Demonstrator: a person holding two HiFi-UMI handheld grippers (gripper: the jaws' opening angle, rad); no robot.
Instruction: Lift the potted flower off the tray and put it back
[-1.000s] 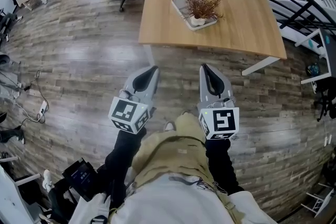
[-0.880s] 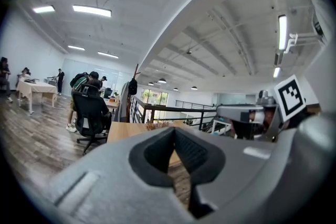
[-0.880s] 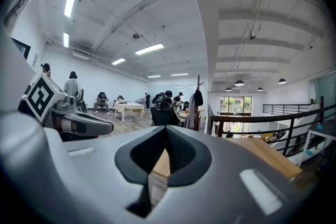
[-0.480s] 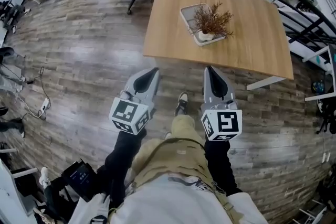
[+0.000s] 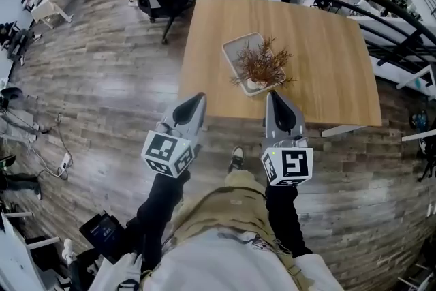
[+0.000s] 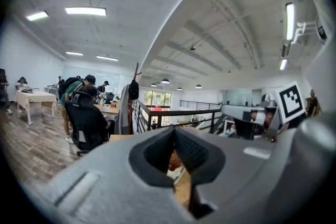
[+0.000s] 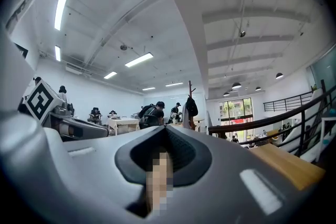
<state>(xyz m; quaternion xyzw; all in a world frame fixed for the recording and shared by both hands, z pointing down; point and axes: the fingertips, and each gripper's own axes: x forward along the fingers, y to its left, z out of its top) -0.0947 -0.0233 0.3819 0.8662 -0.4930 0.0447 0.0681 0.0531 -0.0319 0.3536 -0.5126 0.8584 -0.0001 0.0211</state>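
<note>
Jaws of the left gripper (image 5: 197,99): brought together, nothing between them. In the left gripper view only the hollow behind the tips stays clear, and a scrap of the plant shows through it. Jaws of the right gripper (image 5: 274,96): likewise fully closed and empty. Both are held about level, side by side. In the head view their tips now reach the near edge of the table (image 5: 327,58). A second ago a broad strip of floor (image 5: 102,85) lay between tips and table edge, so the person has walked up to it. Judgement: approach nearly done, lift not begun, and the jaws must open before any grasp. The potted flower (image 5: 261,67) stands in the tray (image 5: 230,46), which sits on the near half of the table, just ahead of the right gripper's tips. Flower: dry-looking, reddish-brown twiggy sprays, spreading wider than the small rounded white pot (image 5: 255,85). The stems are probably brittle, so the pot is the part to grip. Tray: pale, rectangular, shallow raised rim, set askew to the table edge. Table: smooth light wood-grain top. Floor: grey-brown planks with a slight sheen.
</note>
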